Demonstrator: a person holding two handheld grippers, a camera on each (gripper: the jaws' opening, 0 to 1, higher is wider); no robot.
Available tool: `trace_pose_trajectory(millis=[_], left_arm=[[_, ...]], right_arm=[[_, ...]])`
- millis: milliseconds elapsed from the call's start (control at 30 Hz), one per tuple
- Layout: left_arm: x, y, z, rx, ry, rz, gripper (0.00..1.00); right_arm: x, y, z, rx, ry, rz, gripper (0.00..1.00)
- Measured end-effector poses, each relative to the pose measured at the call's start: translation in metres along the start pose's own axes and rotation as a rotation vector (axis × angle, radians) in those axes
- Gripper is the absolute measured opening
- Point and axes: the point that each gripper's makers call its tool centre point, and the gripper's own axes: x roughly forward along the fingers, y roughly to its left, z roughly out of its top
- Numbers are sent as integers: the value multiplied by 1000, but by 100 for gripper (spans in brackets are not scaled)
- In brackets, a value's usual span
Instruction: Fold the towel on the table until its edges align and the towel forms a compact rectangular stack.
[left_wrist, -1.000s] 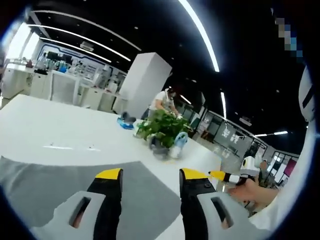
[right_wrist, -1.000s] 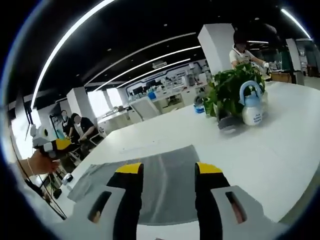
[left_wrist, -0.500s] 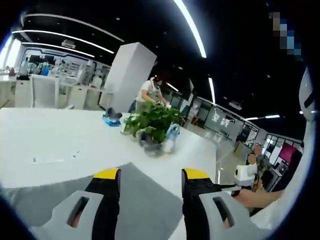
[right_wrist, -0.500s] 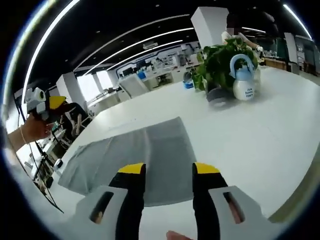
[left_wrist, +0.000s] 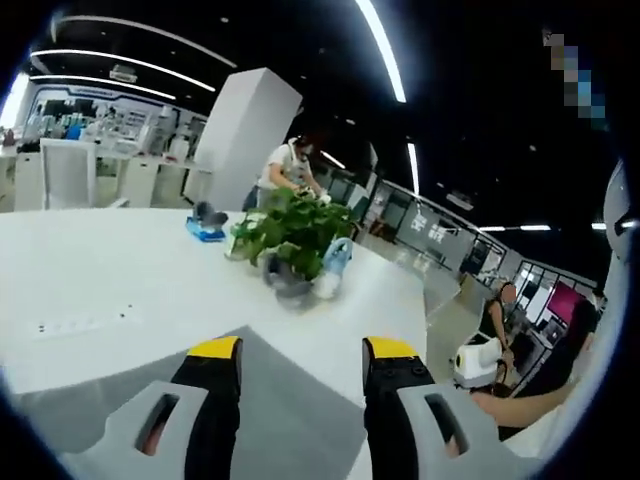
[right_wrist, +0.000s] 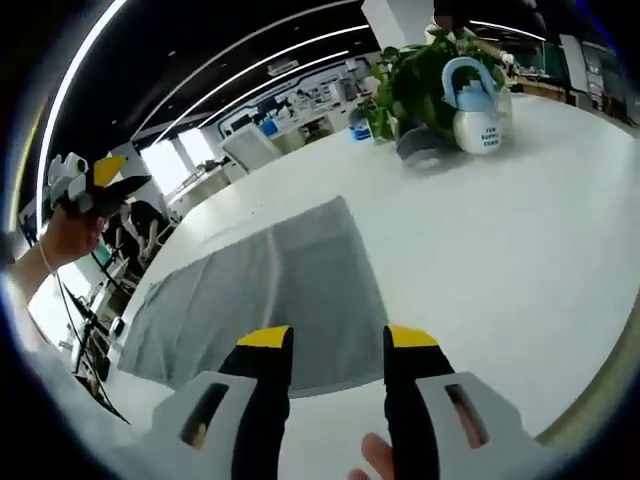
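Note:
A grey towel (right_wrist: 262, 297) lies spread flat on the white table (right_wrist: 520, 250). My right gripper (right_wrist: 337, 340) is open, its yellow-tipped jaws hovering over the towel's near edge with nothing between them. In the left gripper view the towel (left_wrist: 290, 420) shows beneath and between the jaws of my left gripper (left_wrist: 302, 350), which is also open and empty. The left gripper (right_wrist: 95, 180) is held up in a hand at the far left, off the towel's end. The right gripper (left_wrist: 480, 360) appears low at the right, held by a hand.
A potted plant (right_wrist: 420, 80) and a white spray bottle (right_wrist: 470, 110) stand on the table beyond the towel's far corner. A small blue object (left_wrist: 207, 227) lies further back. People (left_wrist: 285, 170) stand behind the table. The table edge (right_wrist: 590, 400) runs close on the right.
Both views have shifted with the hands. The right gripper view has dipped, so the towel looks larger and nearer. Both pairs of jaws stay open, and the towel lies as before.

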Motion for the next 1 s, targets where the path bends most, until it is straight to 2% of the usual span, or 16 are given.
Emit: trace_pose_trajectory(millis=[233,400,500,733,1000], left_arm=[[22,1,0,28,44,-24,47],[38,3,0,27,86,-37,44],[45,1,3,40,83,-48,43],[68,3,8,83,91,-65,48],[93,6,13,108,99,-76,46]], right_arm=[[12,-7,-9,26,41,-11,35],[23,-14,-22,19,103,-23,32],[27,-19,-28,24,121,-33,34],[30,-28,-33,36,150,-36,32],[33,-34,-39,28,176,-38,29]])
